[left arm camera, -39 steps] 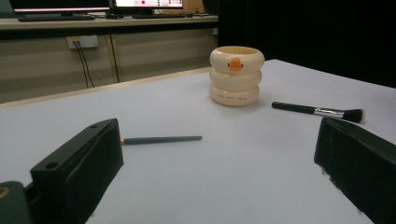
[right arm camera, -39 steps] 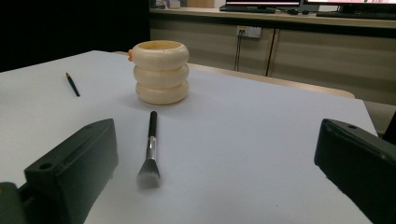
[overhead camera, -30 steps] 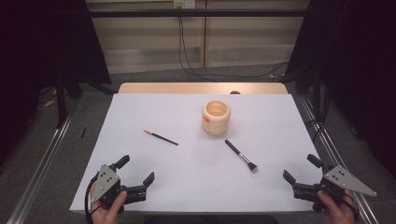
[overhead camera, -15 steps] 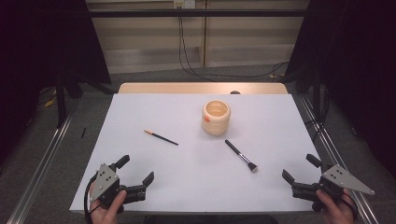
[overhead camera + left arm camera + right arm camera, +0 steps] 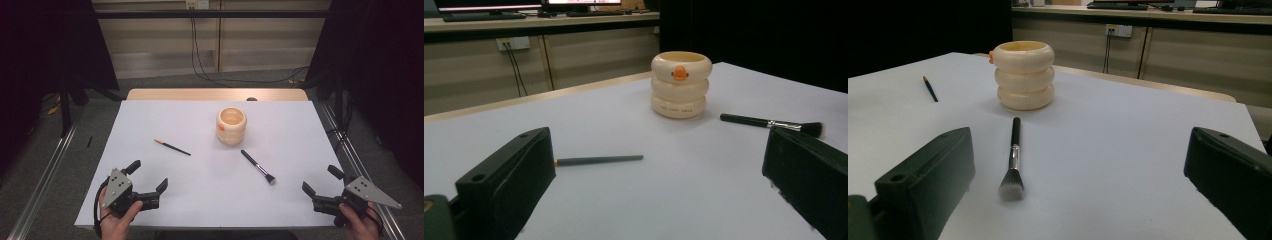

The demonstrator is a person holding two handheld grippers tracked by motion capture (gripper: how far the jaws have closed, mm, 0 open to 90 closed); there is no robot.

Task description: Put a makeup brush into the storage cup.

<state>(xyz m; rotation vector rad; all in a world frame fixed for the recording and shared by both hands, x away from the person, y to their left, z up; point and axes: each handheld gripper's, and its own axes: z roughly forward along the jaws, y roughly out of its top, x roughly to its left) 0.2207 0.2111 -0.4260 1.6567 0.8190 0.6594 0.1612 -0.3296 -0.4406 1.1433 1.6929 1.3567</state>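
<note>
Left gripper (image 5: pixel 148 183) and right gripper (image 5: pixel 322 187), jaws apart, rest near the table edge, flanking the makeup brush (image 5: pixel 258 167).

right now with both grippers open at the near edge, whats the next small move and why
Probably ease the right gripper forward toward the makeup brush, jaws kept open. That brush lies flat on the white table just ahead of it, bristle end nearest, and nothing sits between them. The cup stands upright beyond it, and the left gripper holds nothing, with the thin brush lying farther off.
</note>
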